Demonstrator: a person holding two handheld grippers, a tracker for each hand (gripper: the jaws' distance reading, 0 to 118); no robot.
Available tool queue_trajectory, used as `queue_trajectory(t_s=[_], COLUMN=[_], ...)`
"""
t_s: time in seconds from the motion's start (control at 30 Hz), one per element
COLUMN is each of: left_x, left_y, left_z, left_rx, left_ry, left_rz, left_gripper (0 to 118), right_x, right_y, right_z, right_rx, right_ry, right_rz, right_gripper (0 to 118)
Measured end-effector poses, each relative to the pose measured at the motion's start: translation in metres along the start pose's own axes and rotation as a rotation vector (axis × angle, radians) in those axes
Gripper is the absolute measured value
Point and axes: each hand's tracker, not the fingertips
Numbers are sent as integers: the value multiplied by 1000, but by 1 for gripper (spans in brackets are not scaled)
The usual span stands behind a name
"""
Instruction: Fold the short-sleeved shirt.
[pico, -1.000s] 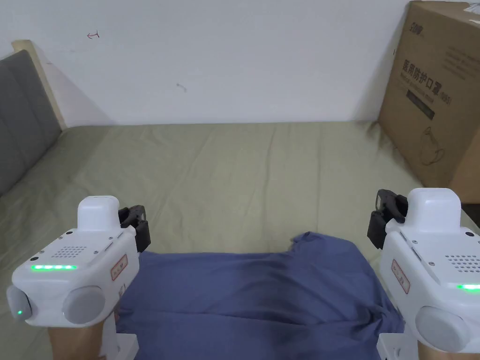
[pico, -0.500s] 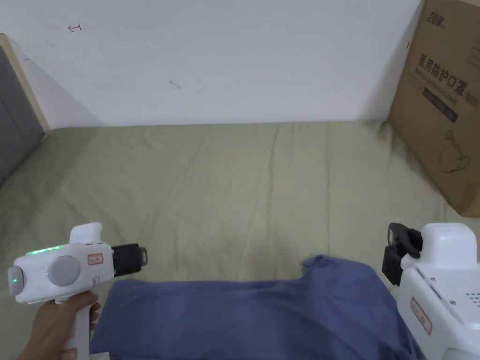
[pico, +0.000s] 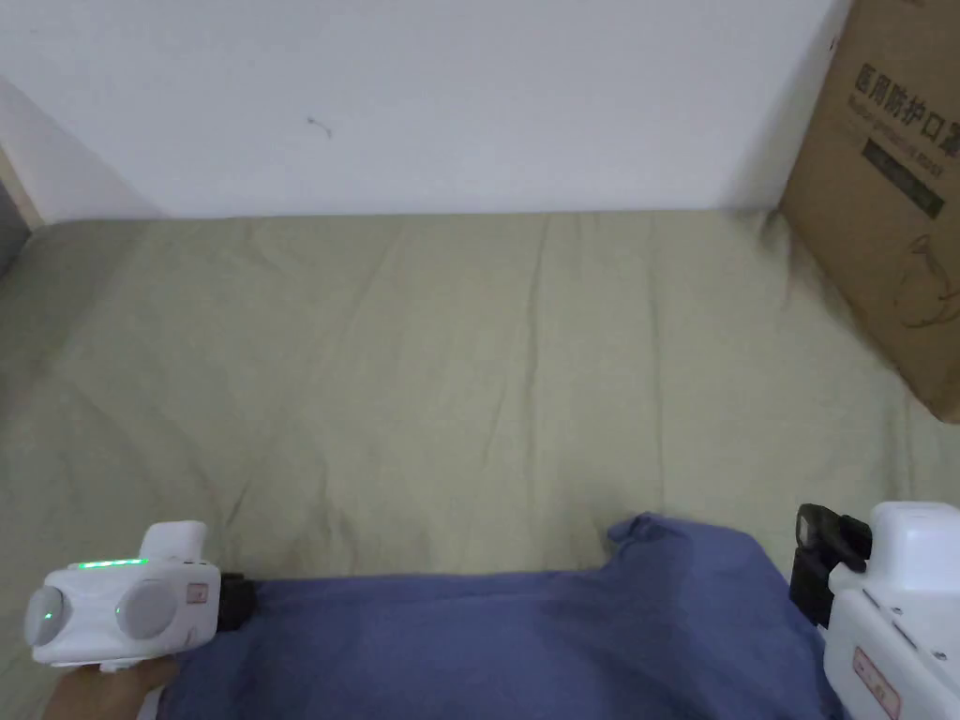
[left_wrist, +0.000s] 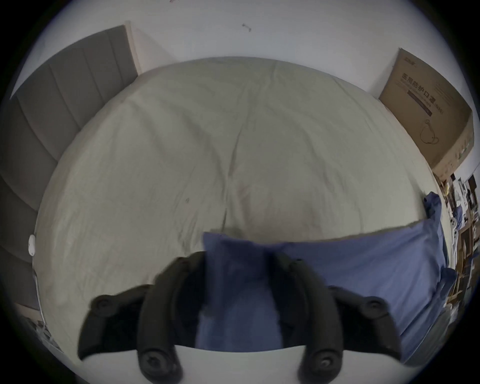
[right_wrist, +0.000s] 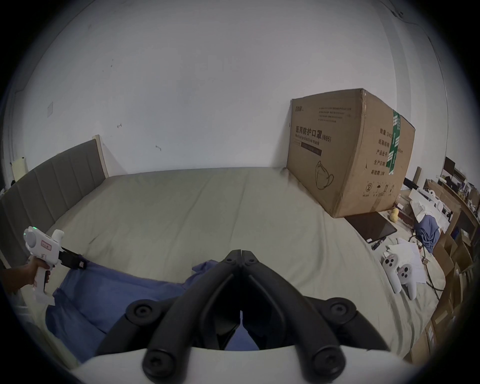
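A blue short-sleeved shirt (pico: 525, 637) lies spread across the near part of an olive-green bed sheet (pico: 469, 375), with a sleeve bump at its far right. My left gripper (pico: 234, 600) is at the shirt's far left corner. In the left gripper view, the left gripper (left_wrist: 236, 257) has its jaws apart, and the shirt (left_wrist: 363, 262) fills the gap between them. My right gripper (pico: 816, 562) hangs by the shirt's right edge. In the right gripper view, the right gripper (right_wrist: 240, 252) has its tips closed together with nothing between them, above the shirt (right_wrist: 109, 285).
A big cardboard box (pico: 891, 187) stands on the bed's far right corner against the white wall. A grey headboard (left_wrist: 65, 104) runs along the left side. A dark tablet (right_wrist: 371, 226) and two white controllers (right_wrist: 397, 272) lie at the bed's right edge.
My left gripper has dropped and turned sideways onto the shirt's far left corner. The right gripper sits lower and further right in the picture. The head camera has tilted.
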Motion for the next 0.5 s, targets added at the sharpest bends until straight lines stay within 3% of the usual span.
queue_trajectory(t_s=[0.03, 0.07, 0.17, 0.23, 0.3, 0.43, 0.5], left_x=[2, 2, 4, 4, 4, 5, 2], left_y=[0, 0, 3, 2, -1, -5, -6], left_z=[3, 5, 18, 37, 53, 80, 85], left_rx=[10, 28, 44, 117, 152, 181, 189], left_ry=[-12, -26, -44, -76, -90, -114, -116], left_rz=[9, 1, -4, 13, 14, 8, 8], left_gripper=[11, 3, 3, 3, 3, 3, 3], right_x=[3, 6, 20, 30, 39, 48, 48], right_y=[-1, -2, -1, 0, -1, -16, -28], right_z=[-3, -7, -28, -50, -78, -141, -167], right_rx=[-7, -17, -52, -105, -192, -371, -437], right_ry=[-2, -4, -6, -8, 0, 49, 27], right_rz=[-1, -7, -26, -27, -25, -39, -61], right_gripper=[0, 0, 3, 33, 79, 103, 107])
